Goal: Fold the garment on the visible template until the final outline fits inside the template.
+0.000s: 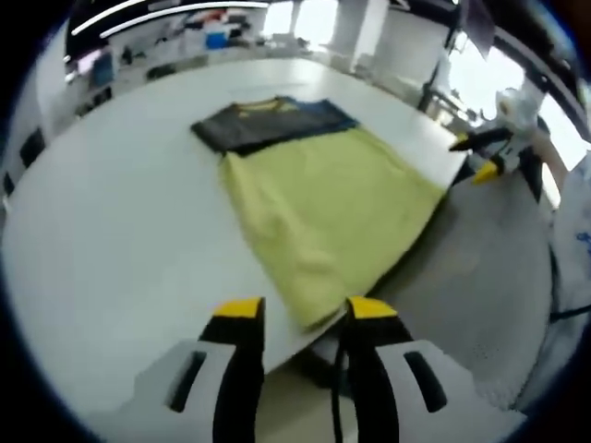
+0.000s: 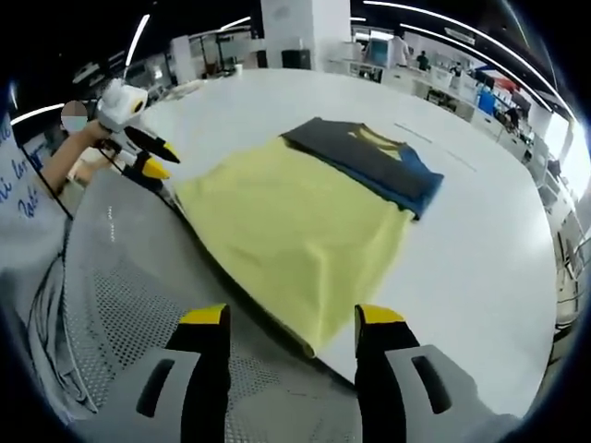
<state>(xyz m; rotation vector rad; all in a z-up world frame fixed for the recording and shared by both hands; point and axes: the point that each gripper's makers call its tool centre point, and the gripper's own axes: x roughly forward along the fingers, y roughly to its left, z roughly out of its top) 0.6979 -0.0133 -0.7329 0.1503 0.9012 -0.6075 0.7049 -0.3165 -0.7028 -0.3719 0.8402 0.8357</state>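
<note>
Yellow cloth [image 1: 323, 217] is lying on white table [image 1: 120, 203], long axis running away from both grippers, dark shirt [image 1: 268, 123] folded at far end. Left gripper [image 1: 305, 312] and right gripper [image 2: 291, 318] are hovering wide, empty, straddling the near corner.

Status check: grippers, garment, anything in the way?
Left gripper and right gripper open, empty, at table edge. Dark garment folded, at far end of yellow template. Nothing blocking.

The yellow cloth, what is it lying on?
The yellow cloth lies on the white table, and one end overlaps the dark garment. Whatever lies under the cloth is covered.
</note>
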